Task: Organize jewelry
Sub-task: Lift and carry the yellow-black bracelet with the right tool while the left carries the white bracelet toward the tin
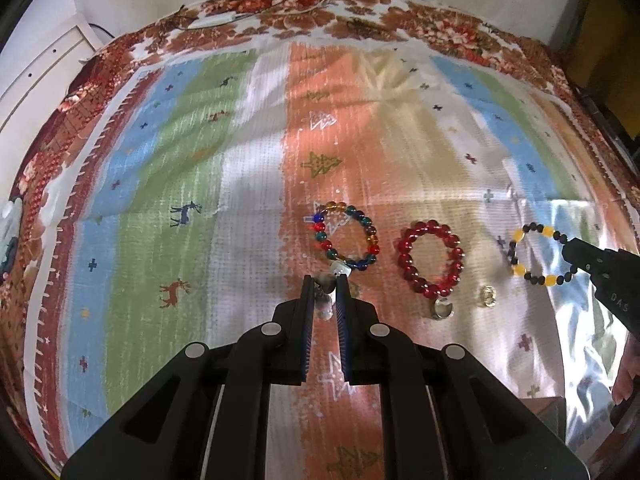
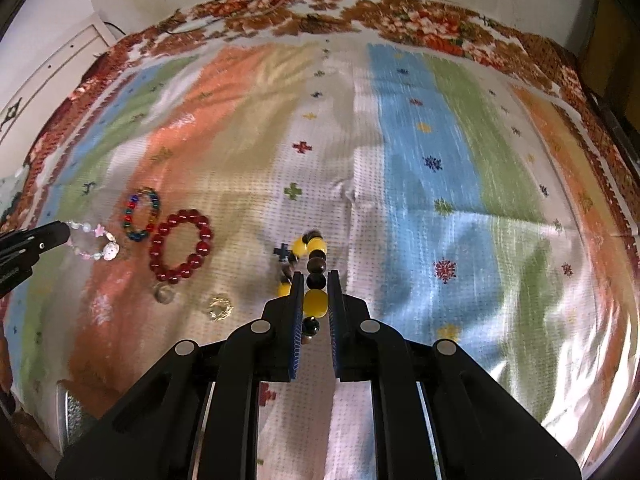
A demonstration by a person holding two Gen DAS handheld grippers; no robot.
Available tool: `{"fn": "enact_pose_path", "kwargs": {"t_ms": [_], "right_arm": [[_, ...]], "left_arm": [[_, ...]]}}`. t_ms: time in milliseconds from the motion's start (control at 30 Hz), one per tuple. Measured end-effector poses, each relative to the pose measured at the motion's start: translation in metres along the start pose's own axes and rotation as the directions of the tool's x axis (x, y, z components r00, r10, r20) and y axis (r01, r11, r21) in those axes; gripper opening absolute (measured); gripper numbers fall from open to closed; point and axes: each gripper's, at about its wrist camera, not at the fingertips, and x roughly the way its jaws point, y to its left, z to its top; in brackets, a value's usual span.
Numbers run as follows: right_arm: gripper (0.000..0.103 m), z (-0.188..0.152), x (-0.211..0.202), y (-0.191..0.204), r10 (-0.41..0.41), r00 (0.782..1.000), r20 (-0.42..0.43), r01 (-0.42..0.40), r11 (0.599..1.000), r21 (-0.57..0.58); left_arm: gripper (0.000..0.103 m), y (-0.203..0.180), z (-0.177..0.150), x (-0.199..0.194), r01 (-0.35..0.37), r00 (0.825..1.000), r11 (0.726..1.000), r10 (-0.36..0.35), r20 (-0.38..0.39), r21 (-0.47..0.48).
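Note:
My left gripper (image 1: 325, 286) is shut on a pale pink-and-white bead bracelet (image 1: 325, 307), which hangs between its fingers. From the right wrist view, the left gripper (image 2: 66, 232) holds that pale bracelet (image 2: 98, 245) at the far left. My right gripper (image 2: 315, 280) is shut on a yellow-and-dark bead bracelet (image 2: 316, 302), lifted off the cloth. The left wrist view has the right gripper (image 1: 571, 251) gripping this bracelet (image 1: 520, 269) at the right. On the cloth lie a multicolour bracelet (image 1: 320, 226) (image 2: 130, 208) and a red bracelet (image 1: 404, 246) (image 2: 160, 236).
A silver ring (image 1: 442, 309) (image 2: 164, 294) and a gold ring (image 1: 489, 296) (image 2: 219, 306) lie just in front of the red bracelet. A striped cloth (image 1: 160, 160) with a floral border covers the surface. A white board (image 1: 44, 64) leans at the far left. A hand (image 1: 624, 380) shows at the right edge.

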Motion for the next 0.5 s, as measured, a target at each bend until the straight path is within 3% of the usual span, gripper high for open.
{"fn": "enact_pose_path", "kwargs": {"t_ms": [500], "right_arm": [[0.012,-0.014,-0.052,0.015,0.04,0.994,0.104,-0.038,0.999,-0.021]], "left_arm": [[0.01,-0.01,-0.015,-0.058,0.04,0.994,0.999,-0.037,0.107,-0.026]]}}
